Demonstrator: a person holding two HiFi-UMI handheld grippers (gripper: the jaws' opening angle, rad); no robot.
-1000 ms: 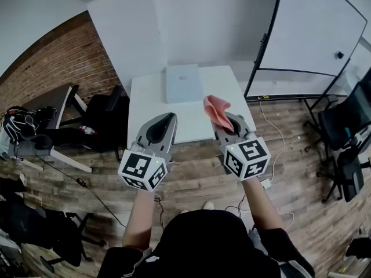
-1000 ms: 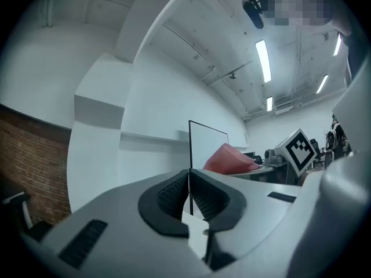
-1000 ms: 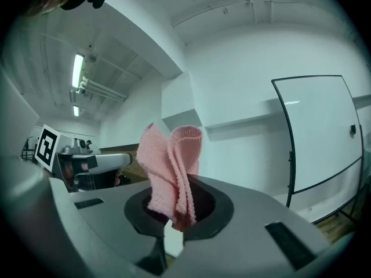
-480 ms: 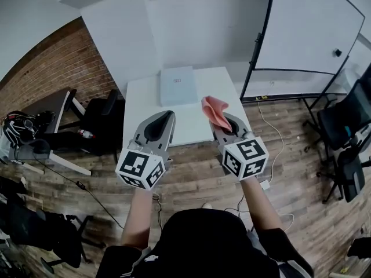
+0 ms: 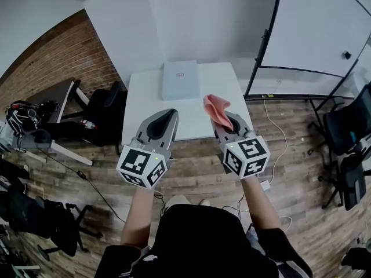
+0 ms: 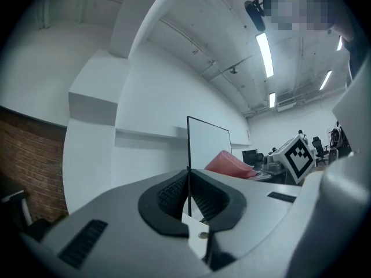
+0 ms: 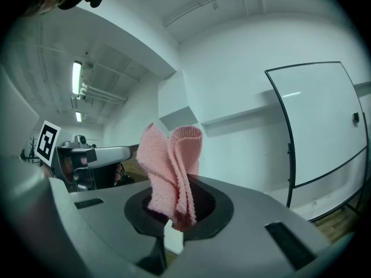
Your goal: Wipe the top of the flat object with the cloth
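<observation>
Gripping the pink cloth (image 5: 216, 109) bunched upright between its closed jaws, right tool (image 5: 225, 122) hangs near the white table's (image 5: 145, 106) front edge beside left tool (image 5: 169, 116), shut and empty, with the pale flat object (image 5: 179, 79) lying farther back on the table, apart from both.

We've got the left gripper (image 5: 167, 116) and right gripper (image 5: 225, 120) held out front side by side, about level, left jaws pressed together on nothing, right jaws clamped on the pink cloth (image 5: 215, 109).
</observation>
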